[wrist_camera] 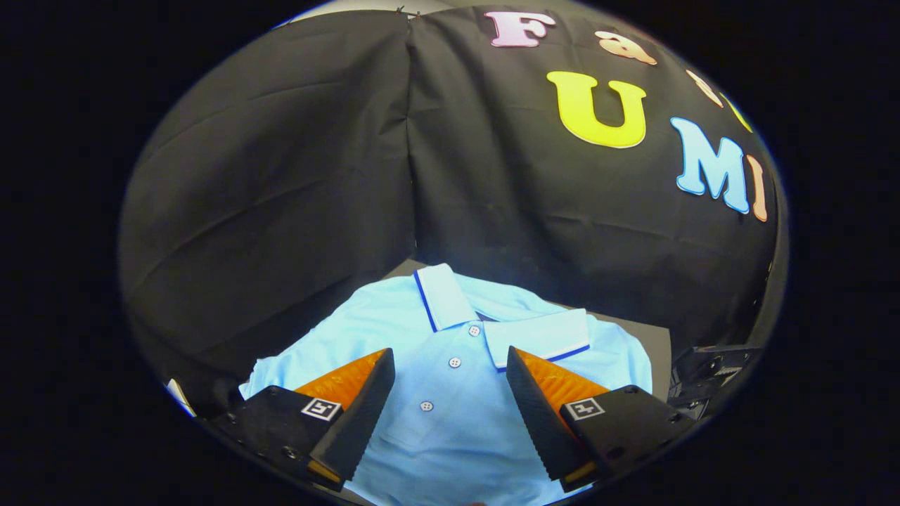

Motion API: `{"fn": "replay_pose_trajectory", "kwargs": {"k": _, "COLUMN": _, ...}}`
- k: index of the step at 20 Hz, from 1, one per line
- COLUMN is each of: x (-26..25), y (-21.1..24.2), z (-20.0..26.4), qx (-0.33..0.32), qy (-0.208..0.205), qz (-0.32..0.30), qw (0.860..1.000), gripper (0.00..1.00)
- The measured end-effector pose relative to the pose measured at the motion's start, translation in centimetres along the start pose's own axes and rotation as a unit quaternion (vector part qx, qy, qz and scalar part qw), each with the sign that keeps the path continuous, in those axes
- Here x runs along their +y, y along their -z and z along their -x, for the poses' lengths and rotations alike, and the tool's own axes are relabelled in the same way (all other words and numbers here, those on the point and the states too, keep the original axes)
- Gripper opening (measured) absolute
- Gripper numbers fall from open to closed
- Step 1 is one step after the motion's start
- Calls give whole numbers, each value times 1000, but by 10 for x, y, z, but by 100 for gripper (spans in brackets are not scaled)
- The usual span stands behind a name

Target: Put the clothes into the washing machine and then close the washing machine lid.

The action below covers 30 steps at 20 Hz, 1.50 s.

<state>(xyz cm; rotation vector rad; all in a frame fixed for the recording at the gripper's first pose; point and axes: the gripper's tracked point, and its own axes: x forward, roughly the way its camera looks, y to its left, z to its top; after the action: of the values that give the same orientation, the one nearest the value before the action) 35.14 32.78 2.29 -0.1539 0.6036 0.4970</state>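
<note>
Polo shirt [450, 393], light blue with a white, dark-edged collar and three buttons, lies flat in the lower middle of the frame on a dark grey surface [650, 344]. Gripper [450, 404] hovers over it, fingers spread wide, holding nothing; the button placket shows between them. Black cloth wall [281, 176] rises behind. Dark hardware [710, 372] sits at lower right.

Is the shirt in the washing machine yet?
Not yet. Nothing looks done: the shirt lies spread out flat, buttons up, collar toward the wall. In hand: the gripper hovers over it with jaws open, one on each side of the button strip, not pinching it. Left: grab the shirt, put it in the machine, close the lid.
</note>
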Motion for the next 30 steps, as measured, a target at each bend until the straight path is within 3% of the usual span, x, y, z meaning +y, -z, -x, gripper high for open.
{"fn": "replay_pose_trajectory", "kwargs": {"k": 4, "x": -1, "y": 24, "z": -12, "qx": 66, "qy": 0, "qz": -10, "qw": 998, "gripper": 99}}
{"fn": "replay_pose_trajectory", "kwargs": {"k": 9, "x": -1, "y": 22, "z": -12, "qx": 88, "qy": 2, "qz": 9, "qw": 996, "gripper": 99}}
{"fn": "replay_pose_trajectory", "kwargs": {"k": 11, "x": 1, "y": 23, "z": -14, "qx": 93, "qy": -3, "qz": 15, "qw": 996, "gripper": 93}}
{"fn": "replay_pose_trajectory", "kwargs": {"k": 15, "x": -1, "y": 19, "z": -21, "qx": 79, "qy": -4, "qz": 3, "qw": 997, "gripper": 19}}
{"fn": "replay_pose_trajectory", "kwargs": {"k": 20, "x": 2, "y": 22, "z": -19, "qx": 74, "qy": -9, "qz": -8, "qw": 997, "gripper": 19}}
{"fn": "replay_pose_trajectory", "kwargs": {"k": 21, "x": 2, "y": 22, "z": -21, "qx": 66, "qy": -12, "qz": -8, "qw": 998, "gripper": 2}}
{"fn": "replay_pose_trajectory", "kwargs": {"k": 24, "x": 1, "y": 17, "z": -18, "qx": 52, "qy": -15, "qz": 10, "qw": 998, "gripper": 2}}
{"fn": "replay_pose_trajectory", "kwargs": {"k": 30, "x": 5, "y": -23, "z": 20, "qx": -67, "qy": -36, "qz": 5, "qw": 997, "gripper": 1}}
